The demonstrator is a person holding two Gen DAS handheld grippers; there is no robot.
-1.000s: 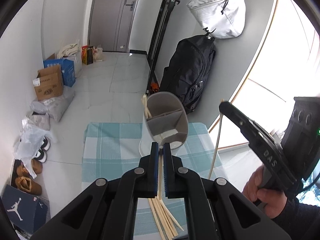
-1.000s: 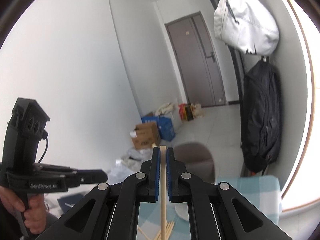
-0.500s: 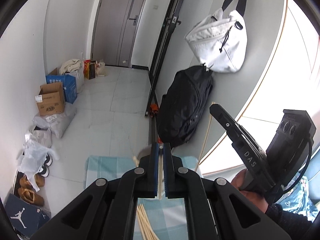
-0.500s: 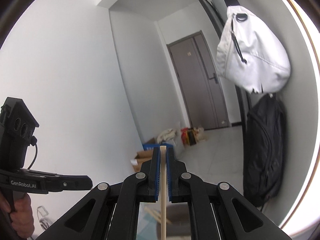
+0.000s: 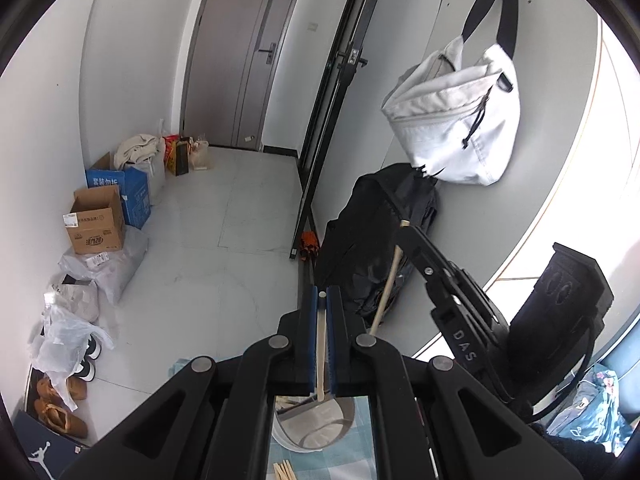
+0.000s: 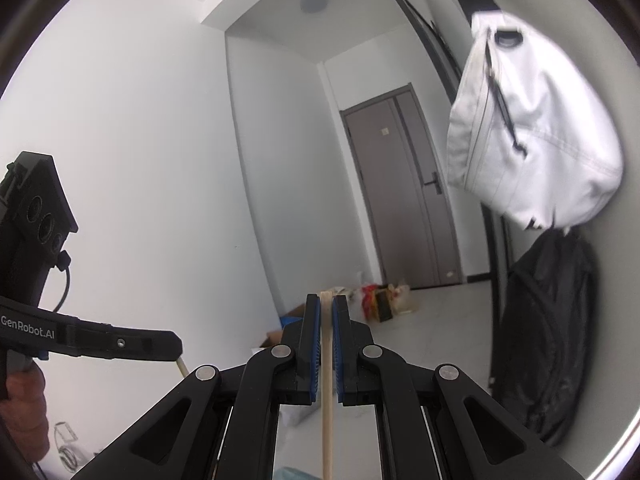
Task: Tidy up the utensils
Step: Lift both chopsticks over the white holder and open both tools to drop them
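Observation:
My left gripper (image 5: 322, 300) is shut on a wooden chopstick (image 5: 321, 352) whose lower end hangs over the grey utensil holder (image 5: 320, 428) on the checked cloth below. Loose chopsticks (image 5: 286, 472) lie on the cloth in front of the holder. My right gripper (image 6: 326, 304) is shut on another wooden chopstick (image 6: 327, 400) and is raised, pointing at the room. In the left wrist view the right gripper (image 5: 408, 228) shows at the right with its chopstick (image 5: 386, 284). In the right wrist view the left gripper (image 6: 176, 348) shows at the left.
A white bag (image 5: 456, 120) and a black backpack (image 5: 372, 240) hang on the wall at the right. Cardboard boxes (image 5: 96, 224), plastic bags and shoes (image 5: 60, 400) line the left wall. A grey door (image 5: 240, 60) is at the back.
Both grippers have tilted upward with their chopsticks. The holder and cloth slid from the middle of the left wrist view to its bottom edge and left the right wrist view.

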